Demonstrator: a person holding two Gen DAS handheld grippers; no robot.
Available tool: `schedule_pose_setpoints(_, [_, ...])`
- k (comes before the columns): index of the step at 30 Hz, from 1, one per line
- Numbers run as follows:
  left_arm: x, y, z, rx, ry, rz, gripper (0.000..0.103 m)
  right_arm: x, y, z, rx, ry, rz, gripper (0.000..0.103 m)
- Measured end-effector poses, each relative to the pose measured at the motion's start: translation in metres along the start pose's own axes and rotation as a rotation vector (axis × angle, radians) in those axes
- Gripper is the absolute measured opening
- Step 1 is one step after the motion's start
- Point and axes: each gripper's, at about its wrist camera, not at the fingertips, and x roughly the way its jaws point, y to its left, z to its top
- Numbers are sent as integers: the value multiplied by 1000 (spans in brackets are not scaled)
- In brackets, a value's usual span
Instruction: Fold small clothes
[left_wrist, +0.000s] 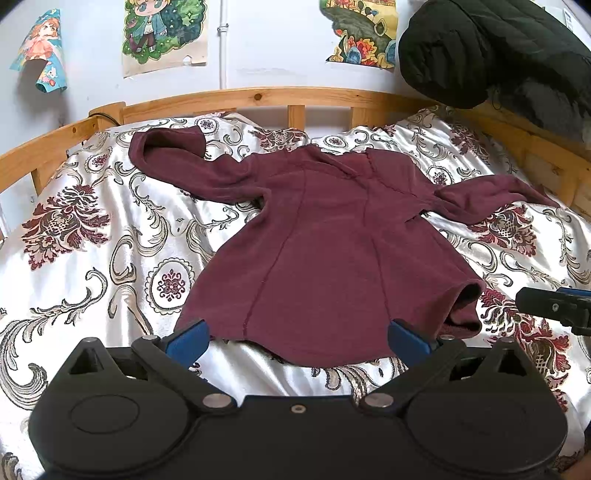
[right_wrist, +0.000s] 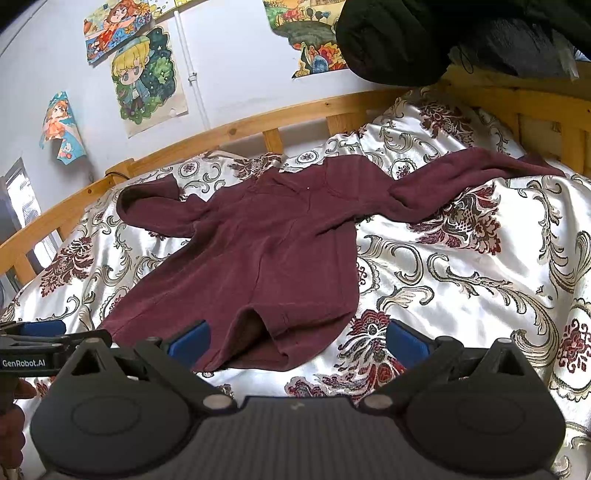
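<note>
The maroon top (left_wrist: 325, 236) lies spread flat on the bed, in the middle of both views, neck toward the wooden rail (left_wrist: 258, 98) at the top of the frame and hem toward the bottom. Its two sleeves run out sideways: the left sleeve (left_wrist: 177, 162) curls up toward the upper left, and the right sleeve (right_wrist: 461, 177) stretches to the upper right. The hem's right corner (left_wrist: 463, 306) is turned up and gapes open, showing the inside.

No fold looks made yet, so I judge this the very start: the garment is laid out and the first grasp is still to come. The next move likely calls for each tool to close on a hem corner or a sleeve, pinching only the top and not the slippery patterned bedspread (left_wrist: 110, 258) beneath, then carrying it across the body. The turned-up corner may want smoothing first.

The left tool (left_wrist: 297, 338) hangs just above the hem's middle, fingers wide apart and holding nothing; the hem edge falls between its blue pads (left_wrist: 188, 338). The right tool (right_wrist: 297, 338) is likewise spread wide and empty, with the gaping corner just before its left pad and bare bedspread before the other. The two tools sit side by side near the hem.

A dark padded bundle (left_wrist: 491, 48) rests at the upper right, well apart from the top.
</note>
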Motion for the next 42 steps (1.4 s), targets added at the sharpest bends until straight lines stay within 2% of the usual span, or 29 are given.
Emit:
schedule_pose_setpoints(19, [0, -2, -4, -4, 6, 5, 102, 0, -1, 0, 12, 4, 1, 103])
schedule_pose_setpoints(25, [8, -10, 9, 49, 28, 37, 102, 0, -6, 3, 39, 11, 14, 103])
schedule_pose_setpoints(32, [28, -22, 53, 97, 110, 62, 102, 0, -20, 21, 67, 30, 20, 103])
schedule_pose_setpoints(36, [28, -31, 87, 146, 86, 86, 102, 7, -35, 41, 90, 87, 58, 103])
schedule_pose_setpoints(42, [28, -60, 139, 295, 23, 133, 102, 21, -61, 87, 35, 9, 27, 103])
